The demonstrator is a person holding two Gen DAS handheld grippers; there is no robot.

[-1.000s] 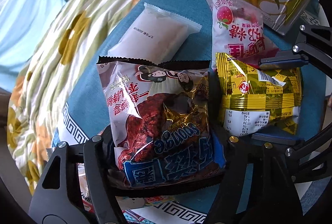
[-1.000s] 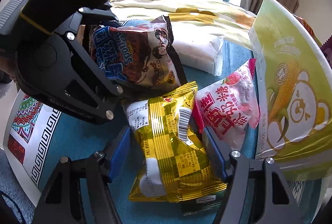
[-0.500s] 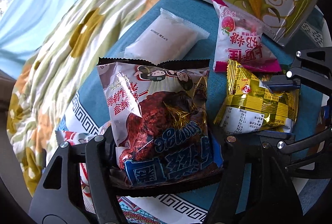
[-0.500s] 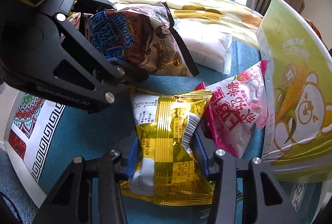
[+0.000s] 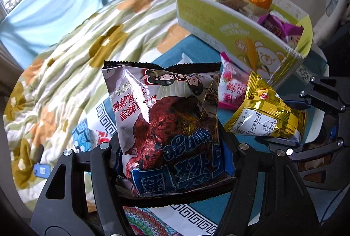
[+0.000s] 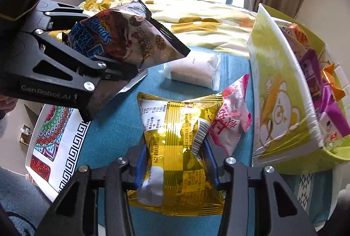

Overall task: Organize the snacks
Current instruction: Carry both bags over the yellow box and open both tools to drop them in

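My left gripper (image 5: 172, 161) is shut on a brown and blue sponge-cake packet (image 5: 168, 124) and holds it up above the teal table (image 6: 113, 126); the packet also shows in the right wrist view (image 6: 126, 39). My right gripper (image 6: 175, 161) is shut on a gold snack packet (image 6: 179, 148), lifted off the table, also seen in the left wrist view (image 5: 266, 113). A green cardboard box (image 5: 242, 32) with several snacks inside stands at the right (image 6: 282, 93). A pink strawberry packet (image 6: 231, 118) and a white packet (image 6: 192, 72) lie on the table.
A flowered blanket (image 5: 65, 65) covers the bed behind the table. The tablecloth has a patterned white border (image 6: 59, 144) at the left edge. Curtains and a window are at the back.
Both grippers have risen with their packets. The gold packet has come off the table, and the box's open top is now visible from the left wrist.
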